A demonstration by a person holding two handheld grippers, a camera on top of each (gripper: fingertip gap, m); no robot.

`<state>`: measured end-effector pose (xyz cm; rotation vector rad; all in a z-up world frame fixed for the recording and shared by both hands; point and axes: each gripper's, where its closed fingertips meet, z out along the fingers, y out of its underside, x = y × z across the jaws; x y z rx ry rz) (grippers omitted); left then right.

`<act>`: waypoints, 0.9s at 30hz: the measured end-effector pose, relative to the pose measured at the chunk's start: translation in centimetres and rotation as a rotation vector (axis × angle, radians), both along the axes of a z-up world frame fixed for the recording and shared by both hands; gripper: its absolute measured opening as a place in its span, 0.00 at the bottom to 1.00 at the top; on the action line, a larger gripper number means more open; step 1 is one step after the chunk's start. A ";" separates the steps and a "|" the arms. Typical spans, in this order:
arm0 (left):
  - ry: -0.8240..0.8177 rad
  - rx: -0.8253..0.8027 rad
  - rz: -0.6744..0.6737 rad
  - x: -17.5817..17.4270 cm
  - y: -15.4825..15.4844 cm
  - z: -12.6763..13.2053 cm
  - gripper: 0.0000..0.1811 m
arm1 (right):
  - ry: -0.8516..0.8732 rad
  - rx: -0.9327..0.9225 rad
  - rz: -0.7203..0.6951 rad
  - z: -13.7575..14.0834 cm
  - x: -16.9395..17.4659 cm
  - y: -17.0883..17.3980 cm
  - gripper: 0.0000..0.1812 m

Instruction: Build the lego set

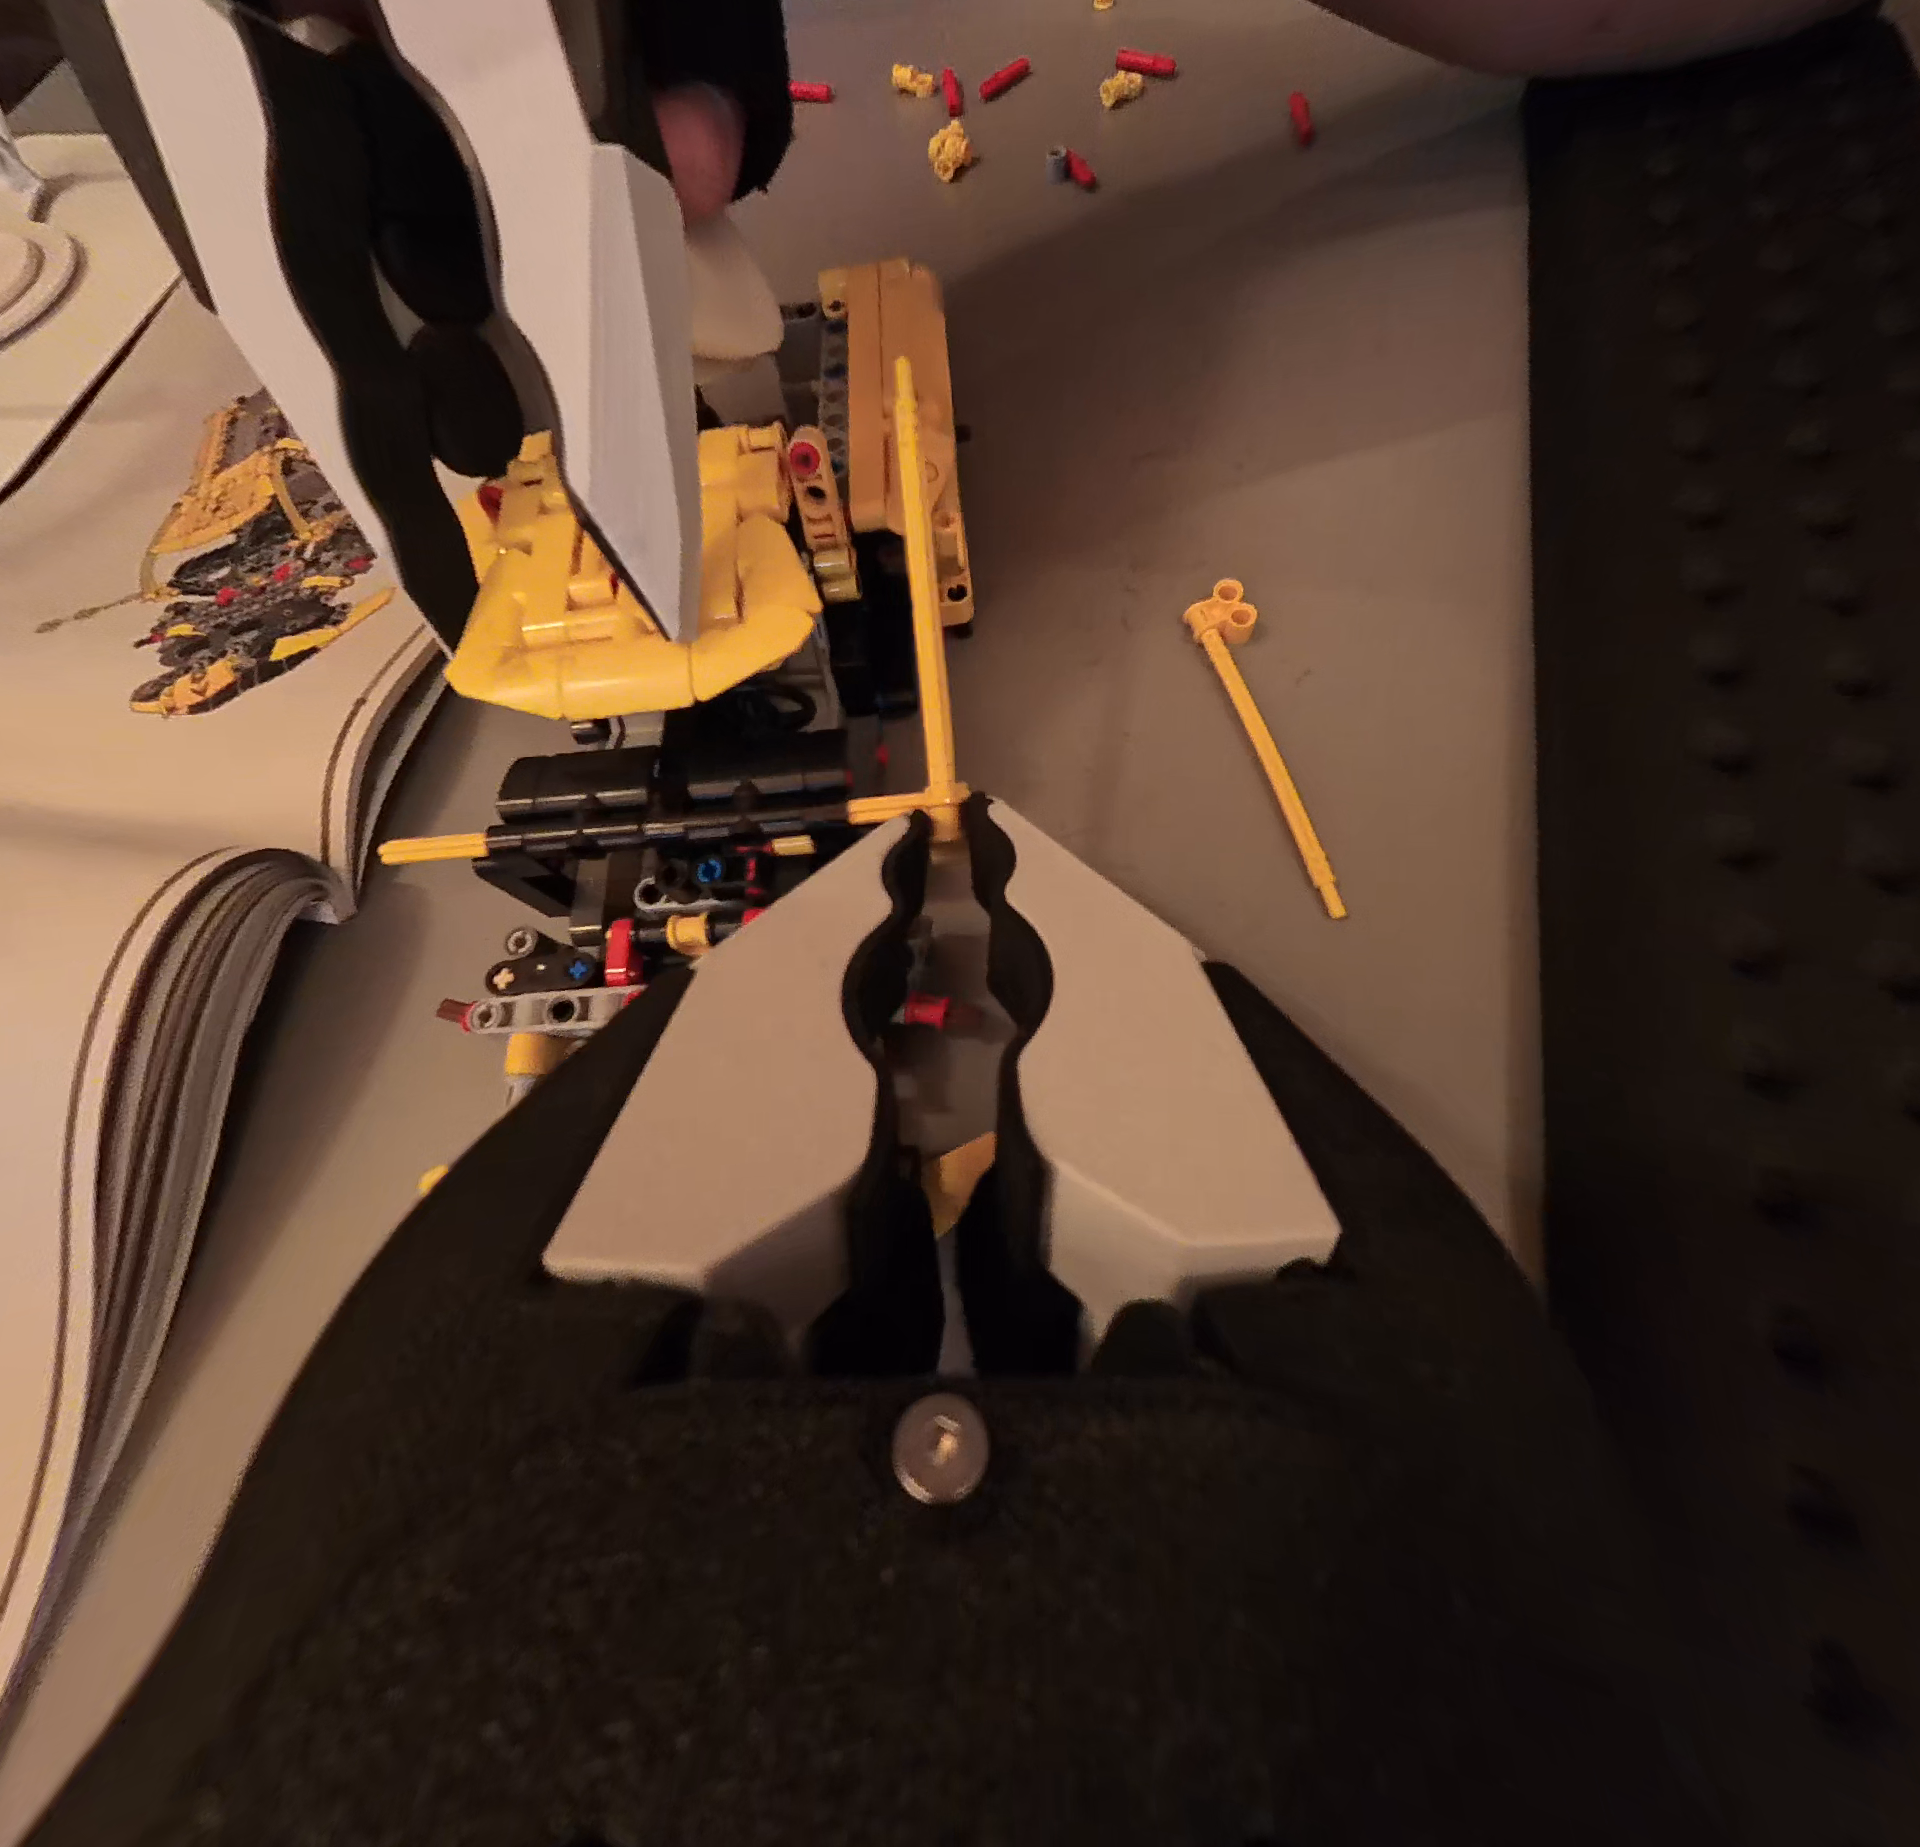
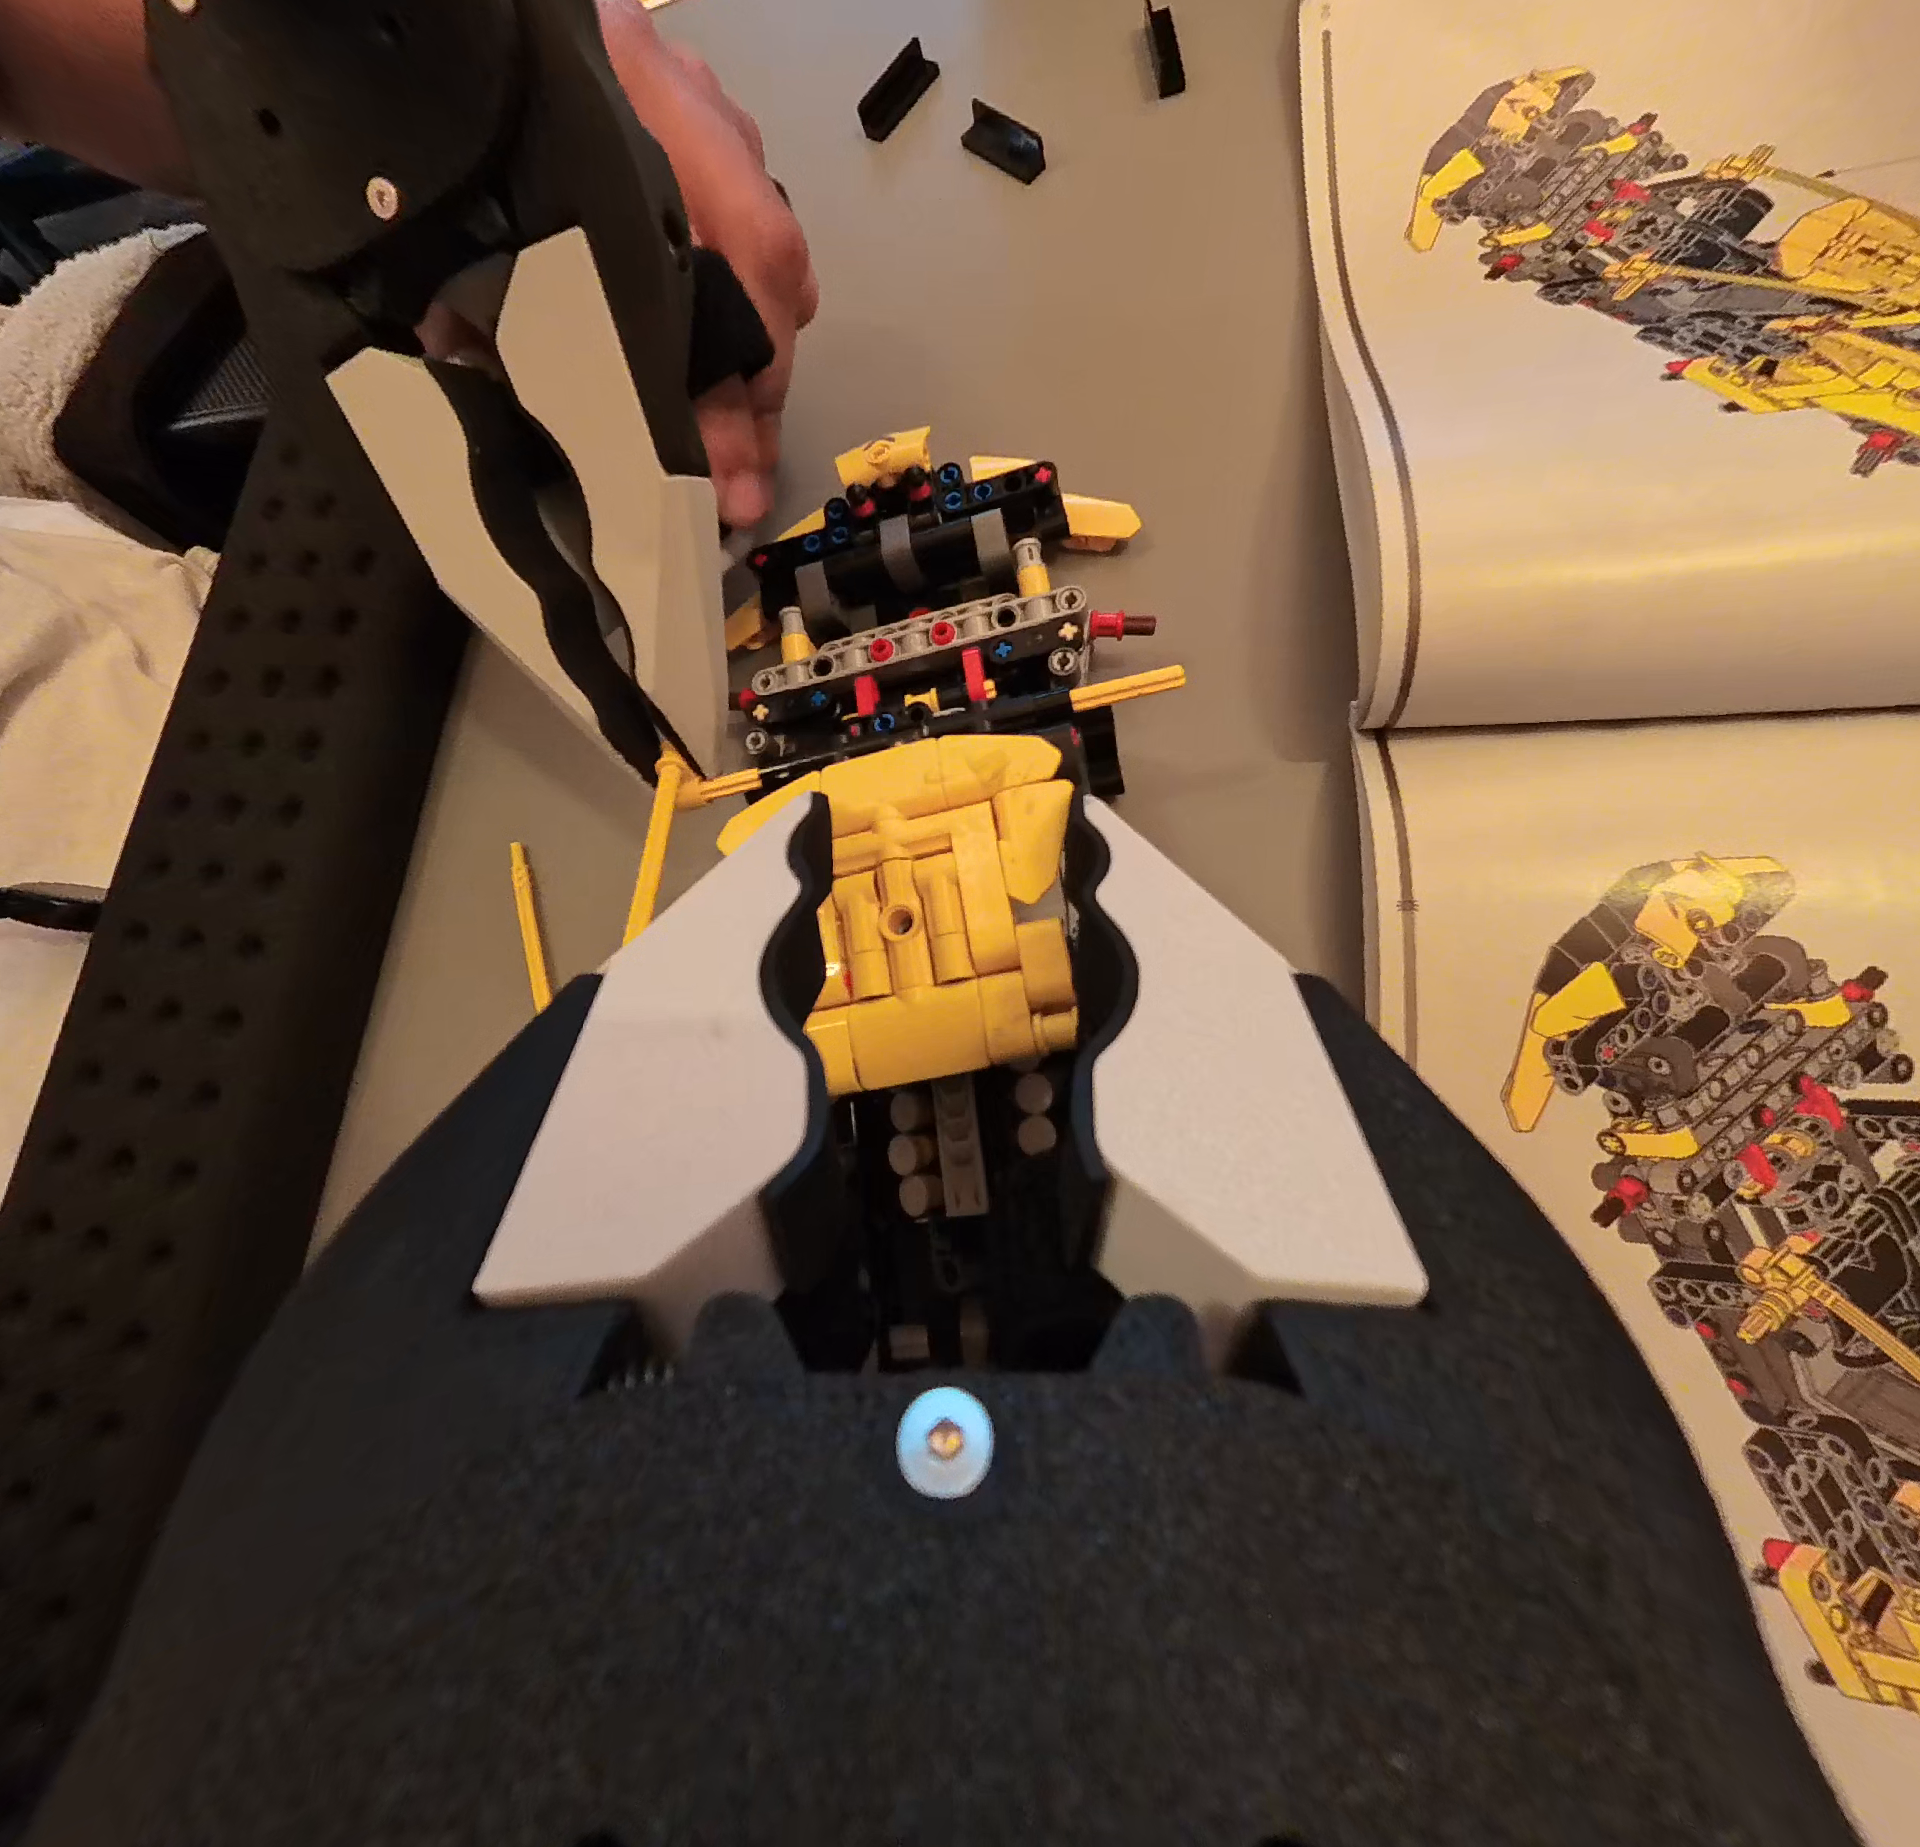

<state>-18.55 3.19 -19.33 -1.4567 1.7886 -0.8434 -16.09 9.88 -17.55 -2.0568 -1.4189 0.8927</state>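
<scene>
My left gripper [image 1: 943, 818]: tips pinched together on the joint of a thin yellow rod [image 1: 925, 571] that runs along the side of the model. My right gripper [image 2: 951, 831]: jaws spread around the yellow cab [image 2: 940, 940] of the model, one finger on each side, holding it. Lego model [image 1: 727, 675]: yellow and black, part built, lying on the grey table [image 1: 1195, 395] between my two tools, its black beam frame with red and blue pins [image 2: 914, 634] at the end far from my right hand. Loose yellow rod [image 1: 1262, 748]: on the table, just beside the model, apart from it. Small red and yellow pieces [image 1: 997, 93]: scattered farther off on the table. Three black angled pieces [image 2: 997, 140]: loose on the table beyond the model. Instruction booklet [image 2: 1621, 550]: open beside the model, pages showing pictures of the yellow build. Black studded mat [image 1: 1714, 654]: along the table edge.
</scene>
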 end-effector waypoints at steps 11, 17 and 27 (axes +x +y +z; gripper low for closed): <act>-0.034 0.033 -0.002 -0.5 -0.1 0.3 0.04 | 0.020 -0.016 0.038 0.0 -0.3 -0.6 0.19; -0.030 -0.006 0.020 -0.7 0.5 0.1 0.04 | 0.025 -0.016 0.035 0.0 -0.3 -0.6 0.19; 0.004 -0.090 0.068 -0.7 0.7 -0.1 0.04 | 0.020 -0.014 0.027 0.0 -0.2 -0.5 0.19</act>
